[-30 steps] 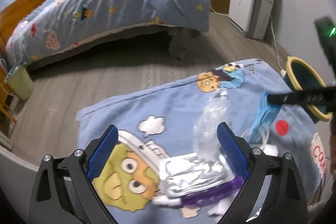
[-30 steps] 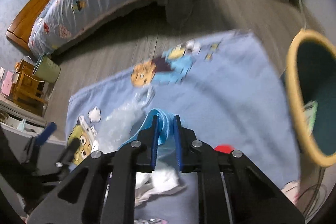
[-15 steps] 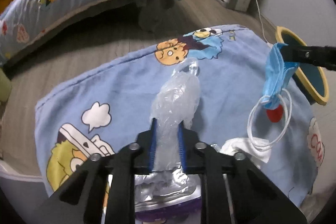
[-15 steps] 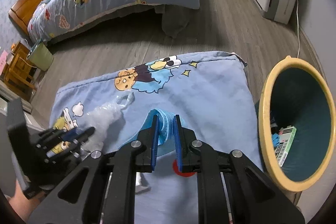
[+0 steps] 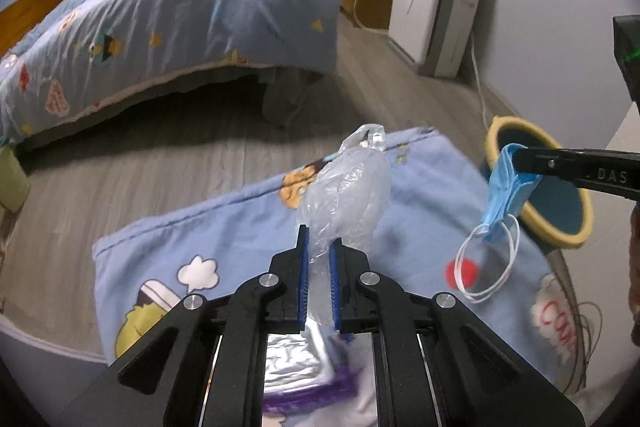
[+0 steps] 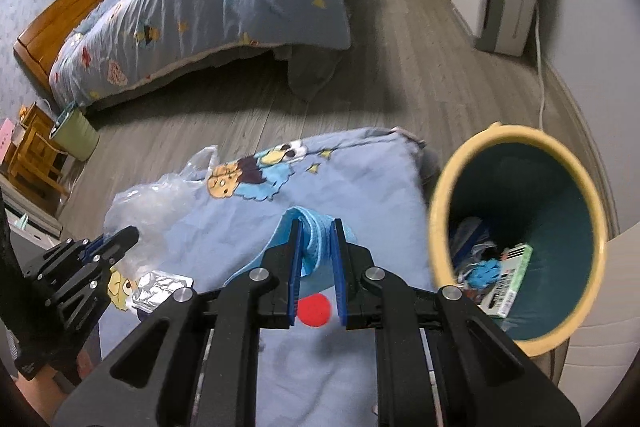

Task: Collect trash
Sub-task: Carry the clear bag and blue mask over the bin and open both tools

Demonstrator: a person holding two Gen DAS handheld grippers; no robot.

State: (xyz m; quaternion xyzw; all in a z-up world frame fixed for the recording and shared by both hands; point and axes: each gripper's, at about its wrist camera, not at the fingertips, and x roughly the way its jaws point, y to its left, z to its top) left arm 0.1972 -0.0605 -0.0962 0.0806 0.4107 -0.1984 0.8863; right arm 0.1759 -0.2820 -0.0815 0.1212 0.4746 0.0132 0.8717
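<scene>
Above the blanket point(image 5: 224, 239), a plastic bag point(image 5: 348, 195) is pinched in the left gripper point(image 5: 318, 279), just closed; a mask point(image 6: 316, 239) is clamped in the downward-tilted right gripper point(image 6: 316, 267) near the bin point(image 6: 440, 211).

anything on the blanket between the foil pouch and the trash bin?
Right wrist view: only bare blanket with a red dot print between foil pouch and trash bin; the right gripper holding the face mask hangs over it.

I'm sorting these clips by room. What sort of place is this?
A bedroom, most likely: a bed with a wooden headboard under a cartoon-print duvet, a wood-plank floor, and a yellow-rimmed wastebasket beside a second quilt.
</scene>
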